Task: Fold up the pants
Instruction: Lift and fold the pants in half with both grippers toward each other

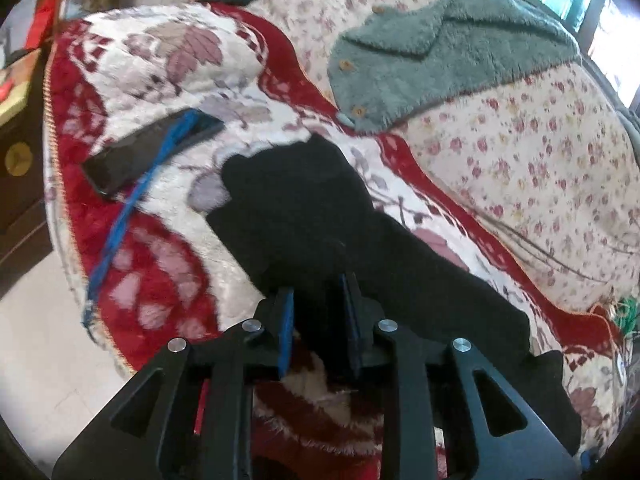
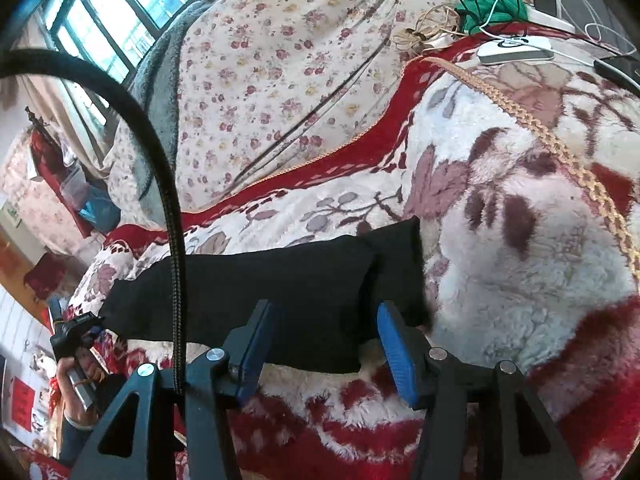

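Lying flat: the black pants (image 1: pixel 304 208) were stretched in a long strip across the blanket, one end doubled over itself.
Left gripper (image 1: pixel 316 312): jaws nearly together, pinched on a fold of the pants.
Right gripper (image 2: pixel 326 340): jaws roughly half open, pads either side of the fabric edge, not pressing it.
Surface: fluffy red-and-white blanket (image 1: pixel 160 80) over a floral sheet (image 2: pixel 260 60).
Nearby: dark phone (image 1: pixel 148 152) with a blue cord, fuzzy grey-green jacket (image 1: pixel 440 52).
Room: window (image 2: pixel 120 12) behind, chargers and cables (image 2: pixel 516 44) by the far end.
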`<state>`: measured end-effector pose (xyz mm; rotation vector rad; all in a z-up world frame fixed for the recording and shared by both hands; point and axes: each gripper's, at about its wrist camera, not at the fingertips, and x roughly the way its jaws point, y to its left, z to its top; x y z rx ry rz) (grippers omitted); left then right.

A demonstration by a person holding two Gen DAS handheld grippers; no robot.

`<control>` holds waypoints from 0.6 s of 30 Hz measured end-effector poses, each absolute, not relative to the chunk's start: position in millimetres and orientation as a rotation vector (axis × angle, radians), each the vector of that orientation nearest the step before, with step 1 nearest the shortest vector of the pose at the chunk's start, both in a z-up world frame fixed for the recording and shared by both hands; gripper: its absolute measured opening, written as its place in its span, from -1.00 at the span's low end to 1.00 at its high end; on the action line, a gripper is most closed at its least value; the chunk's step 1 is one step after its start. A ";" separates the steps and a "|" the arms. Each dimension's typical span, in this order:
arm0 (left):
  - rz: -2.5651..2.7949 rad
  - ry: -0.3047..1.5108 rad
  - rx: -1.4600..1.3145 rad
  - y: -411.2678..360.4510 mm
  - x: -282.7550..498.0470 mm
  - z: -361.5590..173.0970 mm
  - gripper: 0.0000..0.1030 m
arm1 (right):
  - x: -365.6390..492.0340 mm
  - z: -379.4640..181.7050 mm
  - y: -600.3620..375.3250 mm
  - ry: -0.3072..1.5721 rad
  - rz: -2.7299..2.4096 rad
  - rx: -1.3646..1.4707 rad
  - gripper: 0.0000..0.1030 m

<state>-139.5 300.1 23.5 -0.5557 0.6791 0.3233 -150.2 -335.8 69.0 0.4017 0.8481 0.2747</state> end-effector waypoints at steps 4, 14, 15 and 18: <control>0.361 0.613 -0.561 308.6 -152.6 37.6 -0.58 | -140.4 69.6 -321.3 0.865 0.264 0.314 0.01; 0.275 0.603 -0.471 285.3 -149.0 48.4 -0.47 | -84.6 29.6 -305.7 1.024 0.241 0.206 0.01; 0.257 0.607 -0.465 279.7 -146.8 48.0 -0.38 | -80.8 26.3 -304.8 1.034 0.255 0.211 0.01; 0.193 0.643 -0.451 258.1 -135.2 44.9 -0.38 | -72.8 23.9 -298.2 1.035 0.313 0.185 -0.33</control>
